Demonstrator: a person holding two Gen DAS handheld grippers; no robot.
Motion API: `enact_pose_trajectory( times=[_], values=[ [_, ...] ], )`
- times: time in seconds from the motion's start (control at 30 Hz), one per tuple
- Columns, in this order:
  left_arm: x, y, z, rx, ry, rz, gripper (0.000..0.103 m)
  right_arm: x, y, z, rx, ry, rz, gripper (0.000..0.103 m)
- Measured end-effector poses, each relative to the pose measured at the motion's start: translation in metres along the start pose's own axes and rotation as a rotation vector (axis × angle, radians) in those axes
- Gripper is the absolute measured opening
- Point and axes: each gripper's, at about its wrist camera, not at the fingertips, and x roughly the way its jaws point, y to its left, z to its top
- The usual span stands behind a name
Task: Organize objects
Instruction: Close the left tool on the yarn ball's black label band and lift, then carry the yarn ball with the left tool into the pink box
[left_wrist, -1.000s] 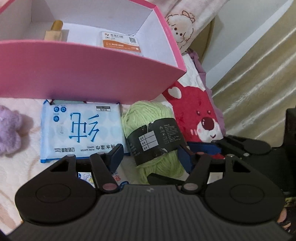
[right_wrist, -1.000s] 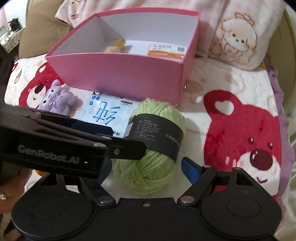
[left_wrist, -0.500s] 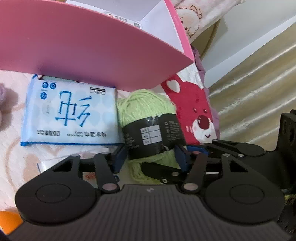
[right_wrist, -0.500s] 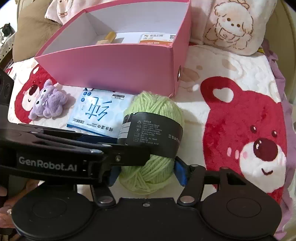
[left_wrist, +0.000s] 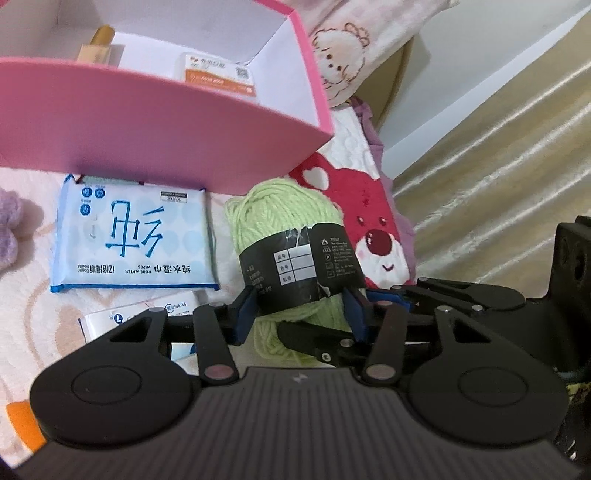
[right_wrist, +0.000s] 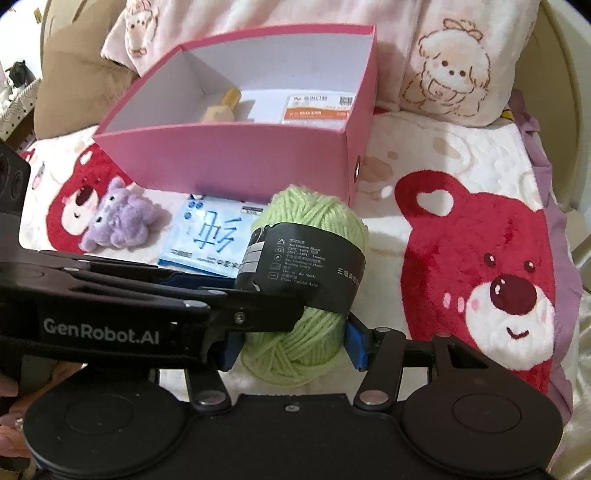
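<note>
A green yarn ball (left_wrist: 280, 210) with a black paper band lies on the bear-print blanket just in front of the pink box (left_wrist: 147, 129). My left gripper (left_wrist: 299, 310) has the ball between its blue pads, which press the band while the jaws are still closing. From the other side my right gripper (right_wrist: 291, 347) also squeezes the yarn ball (right_wrist: 310, 210) low down, its jaws closing too. The two grippers cross at the ball. The pink box (right_wrist: 221, 158) is open on top and holds an orange-and-white packet (right_wrist: 317, 109) and a wooden piece (right_wrist: 225, 107).
A blue wet-wipes pack (left_wrist: 133, 236) lies left of the yarn, with a smaller white pack (left_wrist: 140, 314) nearer me. A purple plush toy (right_wrist: 118, 218) sits further left. Pillows (right_wrist: 443, 66) back the box. The blanket's right side with the red bear (right_wrist: 480, 277) is bare.
Both pairs of jaws have narrowed onto the yarn ball. The left view dipped toward the box wall, then came back, and the box's inside shows again.
</note>
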Motion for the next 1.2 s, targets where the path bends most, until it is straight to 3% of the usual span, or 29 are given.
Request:
enact_pose_trajectory(
  times=[0.43, 0.8, 0.97, 1.2],
  values=[
    [-0.049, -0.027, -0.004, 0.077, -0.013, 0.046, 0.049, -0.039, 0.021, -0.011, 0.037, -0.088, 0.036, 0.060],
    [-0.107, -0.043, -0.009, 0.140, -0.043, 0.102, 0.049, -0.073, 0.061, -0.015, 0.046, -0.159, 0.067, 0.060],
    [-0.133, -0.046, 0.000, 0.143, -0.070, 0.118, 0.049, -0.087, 0.080, -0.004, 0.027, -0.177, 0.064, 0.060],
    [-0.165, -0.051, 0.041, 0.154, -0.108, 0.153, 0.049, -0.104, 0.097, 0.041, 0.013, -0.213, 0.078, 0.060]
  ],
)
